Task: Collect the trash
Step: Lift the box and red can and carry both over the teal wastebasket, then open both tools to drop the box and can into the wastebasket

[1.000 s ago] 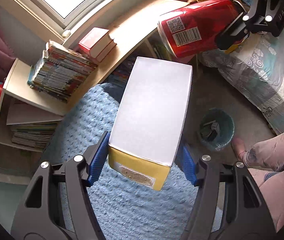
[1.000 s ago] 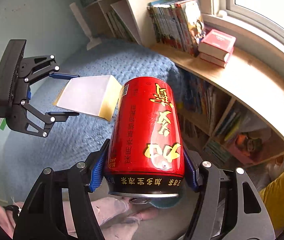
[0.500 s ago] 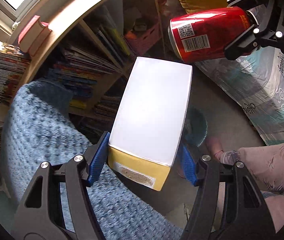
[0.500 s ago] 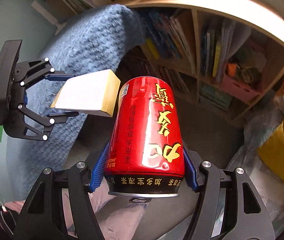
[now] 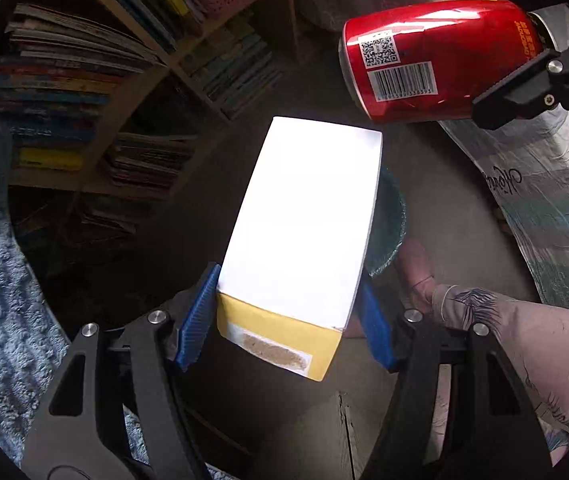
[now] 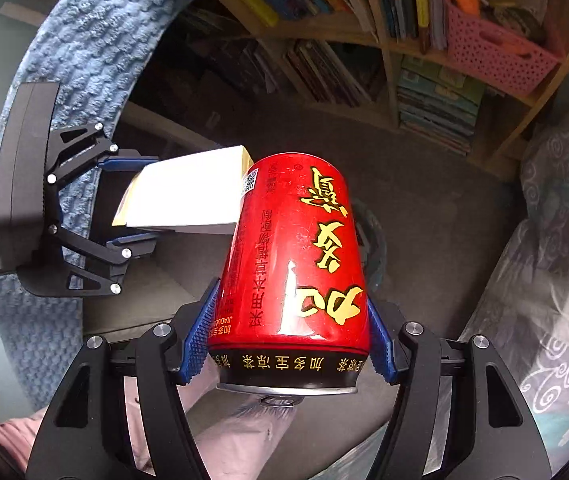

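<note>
Left tongs (image 5: 288, 320) clamp white box (image 5: 304, 220); right tongs (image 6: 290, 336) clamp red can (image 6: 296, 264); centre both over the teal bin (image 5: 392, 216), probably beneath, before releasing.

Gold "加多宝", QR code, barcode on red can (image 6: 292, 264)

Box (image 5: 304, 216) in left tongs (image 5: 286, 320), left of the can (image 5: 436, 60).
</note>
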`<state>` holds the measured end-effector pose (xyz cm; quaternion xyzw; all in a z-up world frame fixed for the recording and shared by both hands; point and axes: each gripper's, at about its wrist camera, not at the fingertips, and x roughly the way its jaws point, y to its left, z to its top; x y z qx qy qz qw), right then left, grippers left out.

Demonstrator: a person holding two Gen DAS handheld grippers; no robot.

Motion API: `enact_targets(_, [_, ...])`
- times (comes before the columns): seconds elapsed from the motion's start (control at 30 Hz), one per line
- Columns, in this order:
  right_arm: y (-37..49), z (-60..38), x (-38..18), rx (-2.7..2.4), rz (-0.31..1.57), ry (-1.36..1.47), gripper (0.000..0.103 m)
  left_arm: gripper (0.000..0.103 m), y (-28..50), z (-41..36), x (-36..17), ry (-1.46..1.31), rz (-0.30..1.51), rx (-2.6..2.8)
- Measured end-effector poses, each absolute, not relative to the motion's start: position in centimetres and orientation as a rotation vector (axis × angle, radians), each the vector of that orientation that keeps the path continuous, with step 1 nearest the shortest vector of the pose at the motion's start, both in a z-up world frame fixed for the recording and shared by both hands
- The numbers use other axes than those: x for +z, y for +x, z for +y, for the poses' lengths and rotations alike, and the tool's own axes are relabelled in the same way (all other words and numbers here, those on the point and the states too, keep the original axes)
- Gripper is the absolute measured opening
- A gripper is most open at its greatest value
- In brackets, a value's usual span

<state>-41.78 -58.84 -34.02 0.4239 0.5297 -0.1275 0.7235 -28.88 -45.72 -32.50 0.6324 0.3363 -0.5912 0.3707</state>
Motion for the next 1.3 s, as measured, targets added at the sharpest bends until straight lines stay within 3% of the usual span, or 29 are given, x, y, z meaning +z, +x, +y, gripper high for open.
enact_targets(0.1, [-41.8, -58.9, -35.8, -0.285, 1.177, 0.983, 0.066, 0.068, -29.6, -45.7, -34.0, 1.639, 0.854, -1.513])
enact_targets(0.17, [-42.1, -59.2, -36.6, -0.308, 1.188, 1.015, 0.076, 0.069, -30.0, -45.8, -34.7, 1.650, 0.868, -1.510])
enact_targets(0.37, [-43.5, -59.7, -36.6, -0.351, 1.171, 1.030, 0.077, 0.082, -30.8, -46.0, -34.8, 1.664, 0.849, -1.515])
enact_targets(0.77, [-46.0, -60.6, -34.9, -0.387, 1.156, 1.032, 0.077, 0.082, -31.1, -46.1, -33.4, 1.643, 0.847, -1.515])
enact_targets(0.97, [-46.6, -60.3, -31.9, -0.384, 1.133, 1.014, 0.079, 0.083, -31.0, -46.1, -29.1, 1.561, 0.853, -1.515])
enact_targets(1.3, [-44.5, -59.4, -22.3, -0.342, 1.090, 0.838, 0.084, 0.093, -28.3, -44.3, -16.2, 1.265, 0.816, -1.434])
